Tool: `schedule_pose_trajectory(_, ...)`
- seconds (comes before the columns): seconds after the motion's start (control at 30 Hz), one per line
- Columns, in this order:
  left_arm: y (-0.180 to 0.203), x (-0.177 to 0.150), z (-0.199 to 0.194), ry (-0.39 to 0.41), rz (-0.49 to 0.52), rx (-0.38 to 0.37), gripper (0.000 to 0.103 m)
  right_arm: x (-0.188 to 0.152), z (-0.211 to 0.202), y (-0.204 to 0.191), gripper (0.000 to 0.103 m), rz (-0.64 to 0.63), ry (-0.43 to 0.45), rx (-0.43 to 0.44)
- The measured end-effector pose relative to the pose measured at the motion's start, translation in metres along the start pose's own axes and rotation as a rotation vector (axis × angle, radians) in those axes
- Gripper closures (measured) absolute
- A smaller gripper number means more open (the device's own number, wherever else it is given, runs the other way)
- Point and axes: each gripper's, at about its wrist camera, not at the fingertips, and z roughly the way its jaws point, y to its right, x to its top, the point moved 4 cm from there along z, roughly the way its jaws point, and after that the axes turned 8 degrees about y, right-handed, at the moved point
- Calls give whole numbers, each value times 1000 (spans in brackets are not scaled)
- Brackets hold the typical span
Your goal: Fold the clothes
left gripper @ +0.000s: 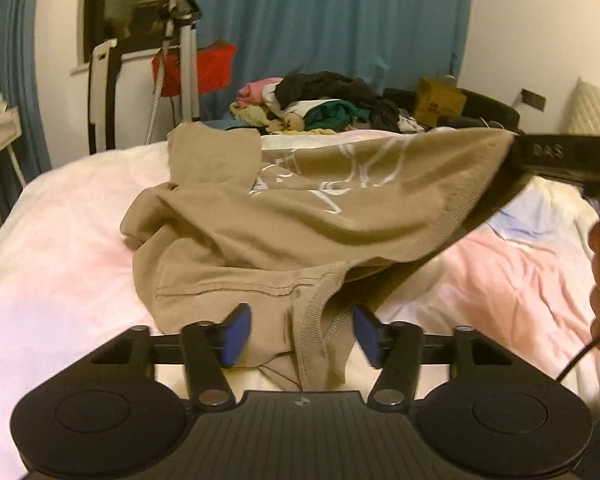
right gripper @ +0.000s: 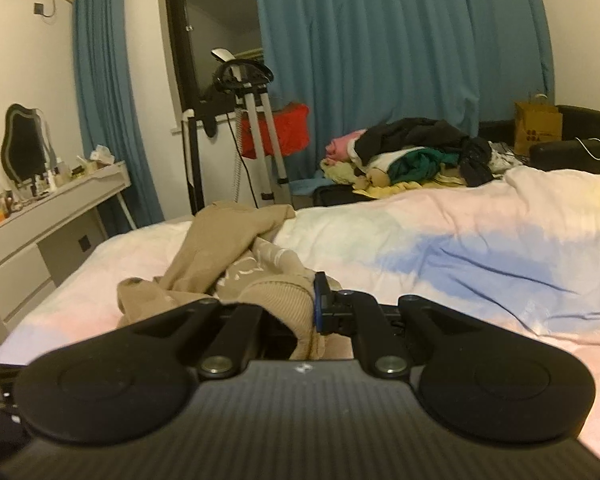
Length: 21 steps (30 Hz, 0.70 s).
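Bed (right gripper: 480,240) right of tan sweatshirt (left gripper: 284,216): bare, passable. Behind sweatshirt: clothes pile (right gripper: 412,156) blocks far edge. Left: bare strip.

Both grippers are showing black ribbed bodies, round side discs and silver pivot screws; the left gripper (left gripper: 302,334) is wearing blue pads (left gripper: 236,334), a black cable (left gripper: 580,360) trailing right of it.
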Motion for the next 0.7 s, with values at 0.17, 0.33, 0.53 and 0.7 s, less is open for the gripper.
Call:
schedule_pose_trajectory(0.17,24,-4,23,-24,105,0,27,-1,1,6,95,58,-9,35)
schedule_pose_trajectory(0.33,30,-3,57,31,167,151,27,-3,3,10,95,83,-16,50)
schedule_pose_trajectory(0.53,-6,20,56,177,141,405,25,-11,11,19,93,101,-45,15)
schedule_pose_trajectory(0.7,-25,46,11,324,7,465,25,-30,31,17,61,-20,-73,-93)
